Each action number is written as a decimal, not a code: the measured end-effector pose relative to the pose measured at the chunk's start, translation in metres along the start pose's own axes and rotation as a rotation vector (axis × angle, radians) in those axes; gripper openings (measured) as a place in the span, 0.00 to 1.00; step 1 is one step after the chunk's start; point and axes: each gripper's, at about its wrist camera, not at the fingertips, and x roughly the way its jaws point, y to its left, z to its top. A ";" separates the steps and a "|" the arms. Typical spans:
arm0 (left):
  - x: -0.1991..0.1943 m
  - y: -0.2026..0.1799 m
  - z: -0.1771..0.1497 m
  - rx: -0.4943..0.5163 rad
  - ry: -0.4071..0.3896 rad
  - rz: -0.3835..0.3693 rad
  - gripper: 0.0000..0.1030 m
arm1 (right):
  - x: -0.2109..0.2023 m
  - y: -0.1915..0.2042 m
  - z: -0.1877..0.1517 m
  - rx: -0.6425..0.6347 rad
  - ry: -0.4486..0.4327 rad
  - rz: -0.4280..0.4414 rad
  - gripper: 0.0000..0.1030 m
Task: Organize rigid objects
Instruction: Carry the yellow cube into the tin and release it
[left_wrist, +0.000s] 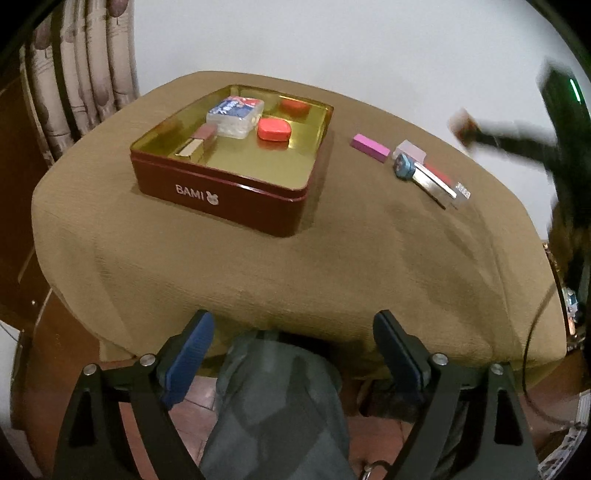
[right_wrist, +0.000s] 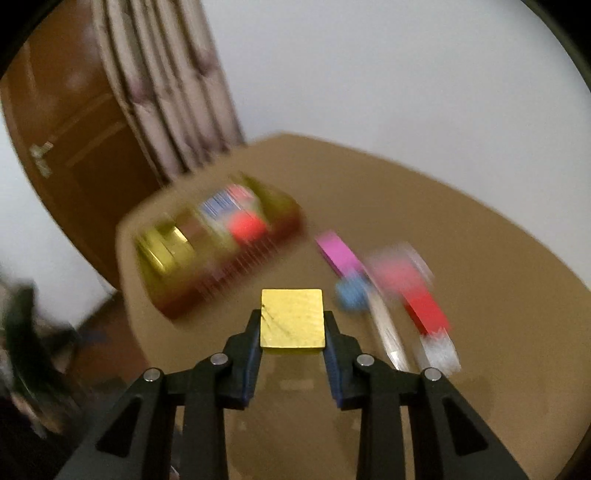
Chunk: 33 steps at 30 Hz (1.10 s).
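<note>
A dark red BAMI tin (left_wrist: 221, 199) with a gold inside stands open on the brown-covered table. It holds a clear box with a blue label (left_wrist: 236, 114), two red pieces (left_wrist: 273, 129) and a brown and gold stick (left_wrist: 197, 142). My left gripper (left_wrist: 293, 354) is open and empty, held back off the table's near edge. My right gripper (right_wrist: 291, 325) is shut on a flat gold block (right_wrist: 291, 317) and holds it above the table; in the left wrist view it is a dark blur (left_wrist: 517, 136). The tin (right_wrist: 218, 254) is blurred ahead and to the left of it.
On the table right of the tin lie a pink block (left_wrist: 369, 147), a clear cube (left_wrist: 409, 149), a blue piece (left_wrist: 403, 166), a silver bar (left_wrist: 434, 184) and a red piece (left_wrist: 439, 173). A curtain (left_wrist: 85, 74) and a wooden door (right_wrist: 74, 122) stand at the left.
</note>
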 end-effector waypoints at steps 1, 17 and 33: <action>-0.002 0.001 0.001 -0.002 -0.009 0.006 0.83 | 0.011 0.011 0.024 -0.016 -0.007 0.030 0.30; 0.011 0.036 0.006 -0.082 0.026 -0.035 0.85 | 0.210 0.037 0.118 0.111 0.266 0.013 0.30; 0.016 0.032 0.002 -0.070 0.057 -0.064 0.85 | 0.238 0.024 0.123 0.215 0.264 -0.063 0.33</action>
